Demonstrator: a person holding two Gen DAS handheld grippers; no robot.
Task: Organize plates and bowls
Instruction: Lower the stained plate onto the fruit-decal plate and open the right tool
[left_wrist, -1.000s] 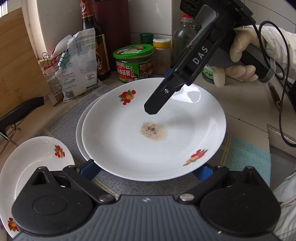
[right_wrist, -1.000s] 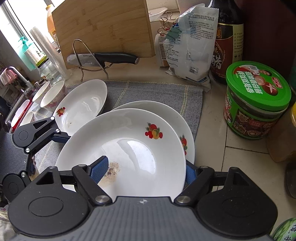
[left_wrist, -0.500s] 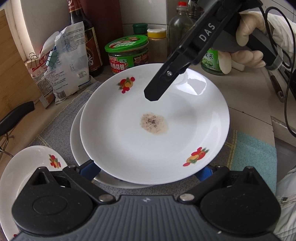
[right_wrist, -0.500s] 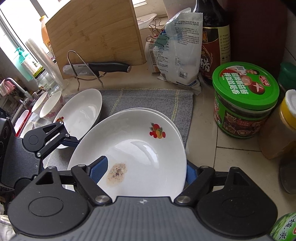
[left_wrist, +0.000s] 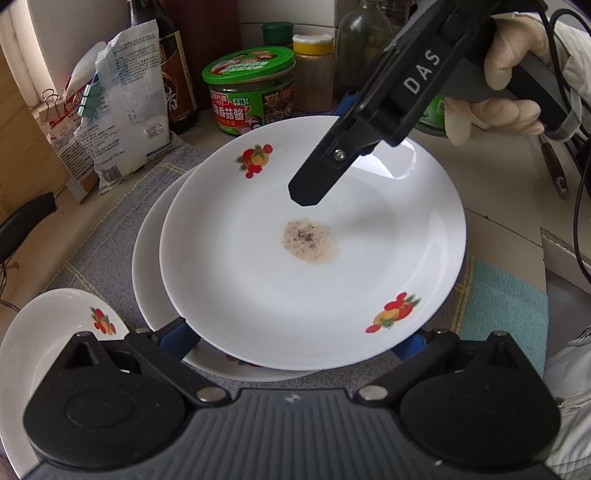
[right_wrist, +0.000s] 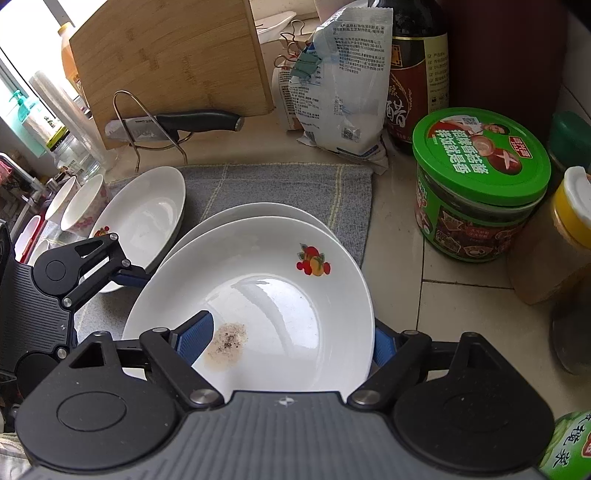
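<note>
In the left wrist view, a white plate with a brown crumb stain (left_wrist: 310, 240) fills the middle of the frame. It sits on top of a second plate (left_wrist: 147, 266), so this stack looks begun. The left gripper (left_wrist: 295, 339) at the bottom has its blue pads apart on either side of the plate's near rim; I cannot tell if they press it. A third plate (left_wrist: 48, 332) waits alone at the lower left. Everything rests on a grey cloth (left_wrist: 110, 236).

In the right wrist view, the right gripper (right_wrist: 288, 341) is opening. One finger is over the stained plate and one is outside its rim. Two small bowls (right_wrist: 79, 203) at the far left look not yet sorted. A bamboo cutting board (right_wrist: 166, 62), a knife (right_wrist: 184, 123) and a green-lidded jar (right_wrist: 480, 177) crowd the tiled counter (right_wrist: 458, 306).
</note>
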